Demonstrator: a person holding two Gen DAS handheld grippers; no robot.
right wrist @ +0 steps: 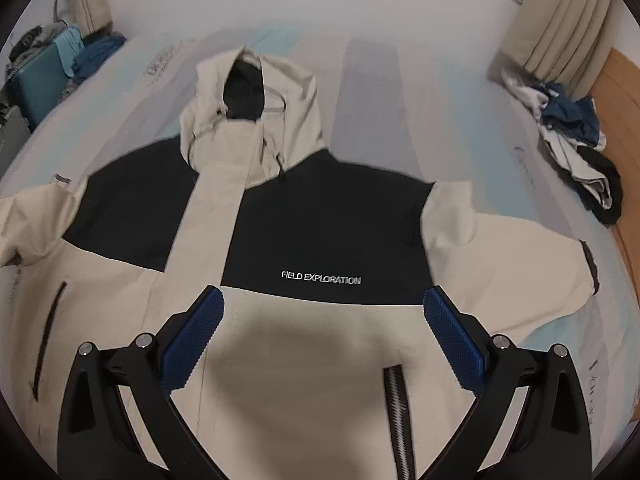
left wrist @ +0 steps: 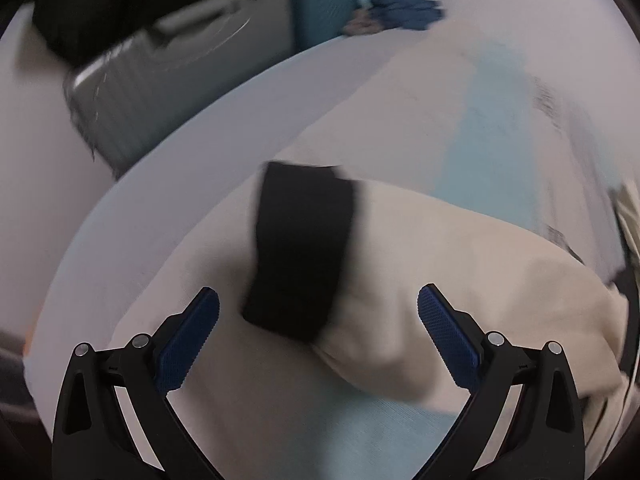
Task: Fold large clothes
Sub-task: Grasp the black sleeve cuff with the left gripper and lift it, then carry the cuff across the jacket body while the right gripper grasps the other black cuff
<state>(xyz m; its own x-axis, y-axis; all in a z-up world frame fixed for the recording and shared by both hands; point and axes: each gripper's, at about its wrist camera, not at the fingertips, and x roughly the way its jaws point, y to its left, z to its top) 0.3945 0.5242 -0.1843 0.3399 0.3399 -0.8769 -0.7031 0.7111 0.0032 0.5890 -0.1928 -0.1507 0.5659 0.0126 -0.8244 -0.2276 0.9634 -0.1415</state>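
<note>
A beige and black hooded jacket (right wrist: 320, 240) lies spread front-up on the bed, hood (right wrist: 248, 116) at the far end, both sleeves out to the sides. My right gripper (right wrist: 322, 308) hovers open over the jacket's lower chest, just below the "FIELD EXPLORATION" lettering. In the left wrist view, a beige sleeve (left wrist: 400, 280) with a black cuff (left wrist: 300, 248) lies on the sheet. My left gripper (left wrist: 318, 308) is open above it, the cuff's near end between the fingers, nothing gripped. The left wrist view is blurred.
The bed sheet (right wrist: 380, 80) is pale with blue stripes. A heap of blue, white and black clothes (right wrist: 576, 136) lies at the bed's right edge. A grey suitcase (left wrist: 180, 60) stands off the bed at left, with a teal case (right wrist: 36, 80) and more blue clothes (left wrist: 404, 8).
</note>
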